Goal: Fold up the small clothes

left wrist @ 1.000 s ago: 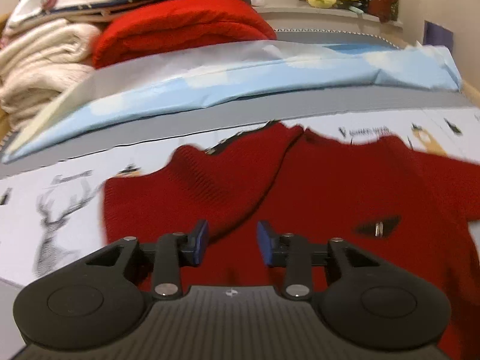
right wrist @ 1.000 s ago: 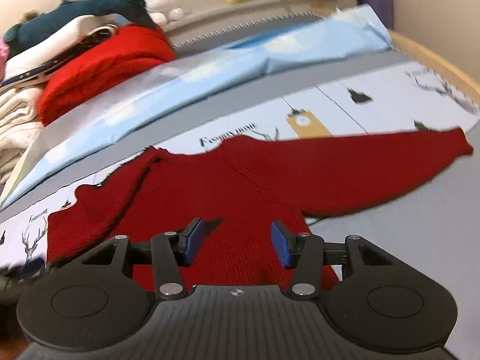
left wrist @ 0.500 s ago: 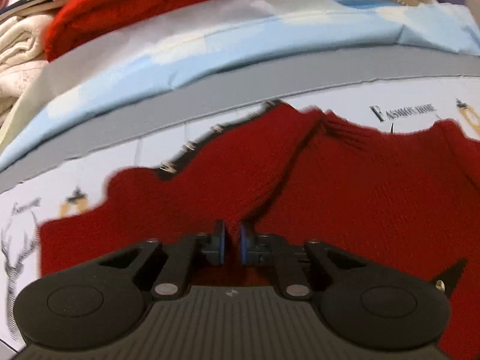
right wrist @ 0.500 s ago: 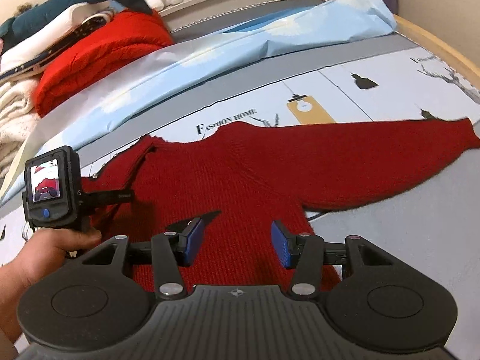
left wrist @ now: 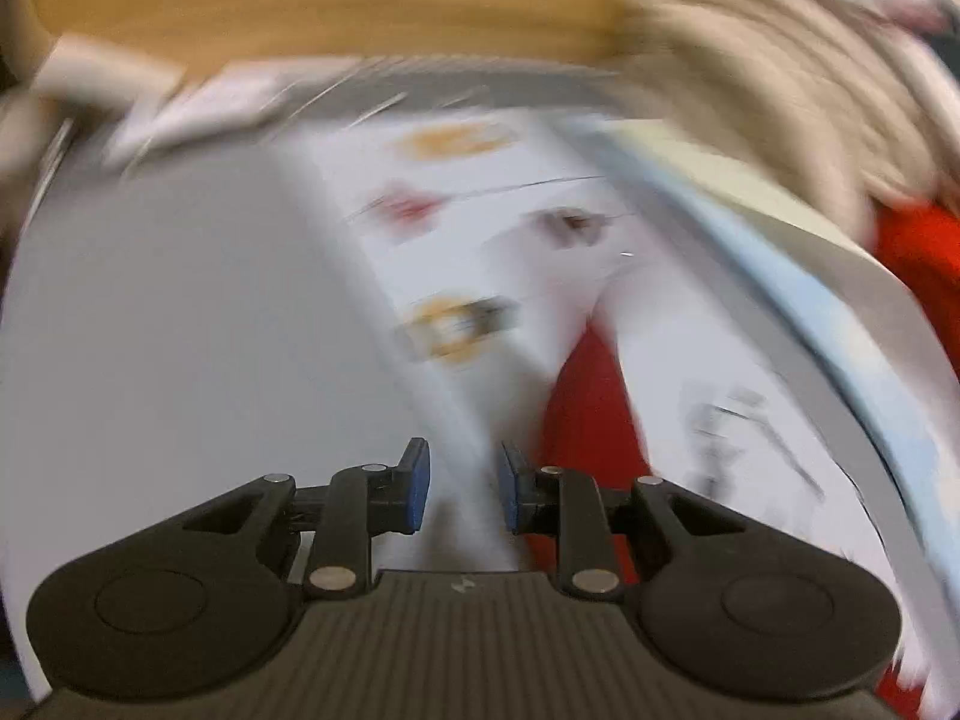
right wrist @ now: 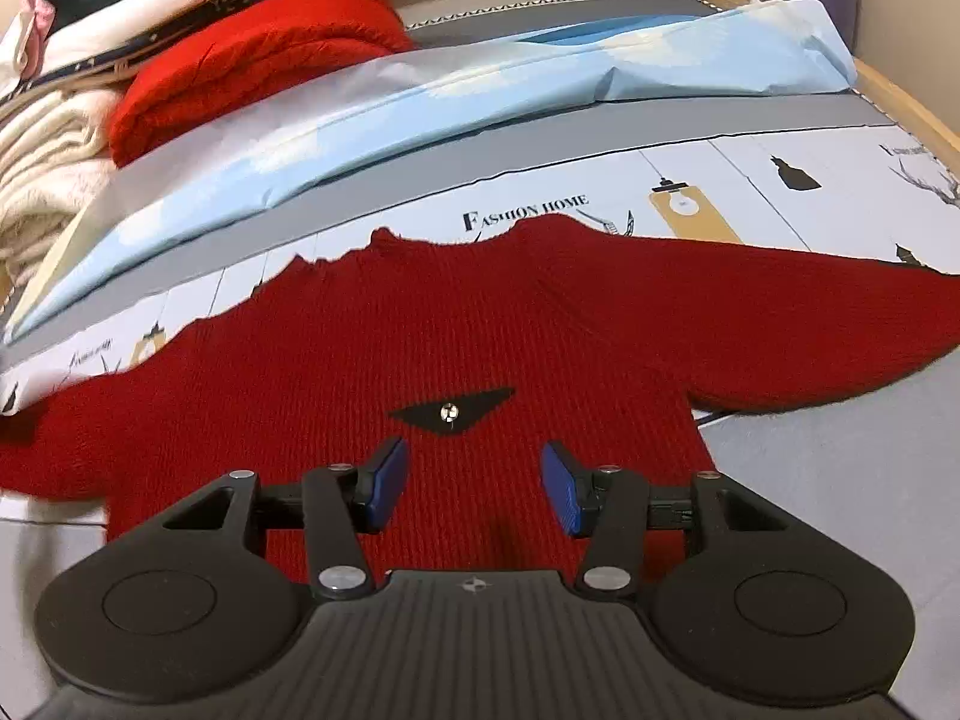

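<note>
Ribbed red knit sweater [right wrist: 480,324] lies flat on the printed bedsheet [right wrist: 750,180]; right gripper [right wrist: 474,480] spread above it, left gripper [left wrist: 459,492] spread, empty, view blurred; folded red blanket [right wrist: 252,54] far left

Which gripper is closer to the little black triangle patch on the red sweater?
Right. The right gripper hovers open just below the black triangle patch on the red sweater. The left gripper points off over the sleeve; no patch shows there.

A printed sheet [right wrist: 750,180] covers the bed. A blue pillow [right wrist: 480,90] lies at 12 o'clock; at 10 o'clock, a folded red blanket [right wrist: 240,66] beside cream knits [right wrist: 42,168].
</note>
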Demonstrator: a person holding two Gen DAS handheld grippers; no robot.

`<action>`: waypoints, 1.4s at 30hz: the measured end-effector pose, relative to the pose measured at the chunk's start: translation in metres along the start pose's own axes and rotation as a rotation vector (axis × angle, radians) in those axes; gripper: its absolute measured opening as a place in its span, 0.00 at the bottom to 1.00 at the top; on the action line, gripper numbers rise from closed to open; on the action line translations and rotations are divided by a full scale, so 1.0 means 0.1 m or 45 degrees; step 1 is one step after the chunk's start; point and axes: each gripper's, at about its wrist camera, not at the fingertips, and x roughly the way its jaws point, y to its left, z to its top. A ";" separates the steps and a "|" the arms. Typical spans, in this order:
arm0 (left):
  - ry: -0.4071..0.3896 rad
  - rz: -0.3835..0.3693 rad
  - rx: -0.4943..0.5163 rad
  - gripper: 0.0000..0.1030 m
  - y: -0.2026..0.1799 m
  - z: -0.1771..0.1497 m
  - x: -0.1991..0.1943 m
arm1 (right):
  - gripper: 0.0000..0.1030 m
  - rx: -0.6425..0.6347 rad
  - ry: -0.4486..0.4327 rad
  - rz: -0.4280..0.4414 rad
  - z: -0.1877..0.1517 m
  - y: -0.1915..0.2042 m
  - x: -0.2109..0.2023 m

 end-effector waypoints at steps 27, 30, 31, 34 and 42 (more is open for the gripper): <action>0.118 -0.123 0.758 0.35 -0.95 -0.81 0.07 | 0.51 -0.034 0.036 -0.034 -0.03 0.08 0.13; 0.089 -0.258 0.765 0.36 -1.14 -0.81 -0.54 | 0.51 -0.026 0.023 -0.033 -0.02 0.00 0.08; 0.093 -0.311 0.754 0.37 -1.20 -0.83 -0.74 | 0.51 -0.018 0.017 -0.038 -0.01 -0.04 0.05; 0.134 -0.503 0.808 0.40 -1.40 -1.06 -1.28 | 0.51 0.015 -0.001 -0.040 0.01 -0.18 -0.02; 0.282 -0.567 1.133 0.47 -1.59 -2.47 -1.41 | 0.51 0.030 0.001 -0.051 -0.08 -0.43 -0.13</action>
